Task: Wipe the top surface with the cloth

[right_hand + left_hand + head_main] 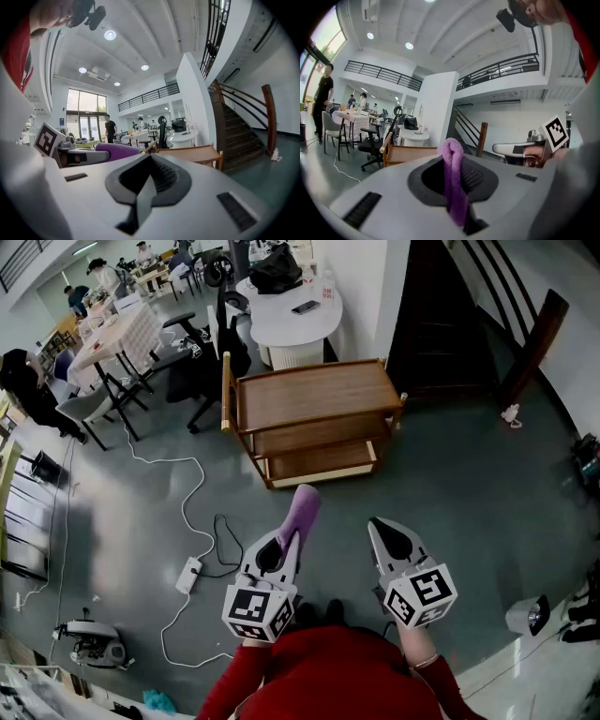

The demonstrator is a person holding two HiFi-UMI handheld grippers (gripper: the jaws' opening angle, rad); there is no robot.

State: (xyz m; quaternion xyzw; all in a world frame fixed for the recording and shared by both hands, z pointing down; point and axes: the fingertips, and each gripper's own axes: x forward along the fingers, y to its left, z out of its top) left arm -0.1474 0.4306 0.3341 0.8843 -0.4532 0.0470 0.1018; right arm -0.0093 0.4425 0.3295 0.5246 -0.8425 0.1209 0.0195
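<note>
Here, left gripper: we note it clamped on the purple cloth, which sticks out past the jaws, ready for wiping.
Wooden cart: its top surface lies bare, well ahead of the cloth; nothing reaches its near edge yet.
Right gripper: pressed together, empty, held alongside as a spare, we judge.
Hidden: lower shelves mostly under the top; the cloth's tail lost inside the jaws.
</note>
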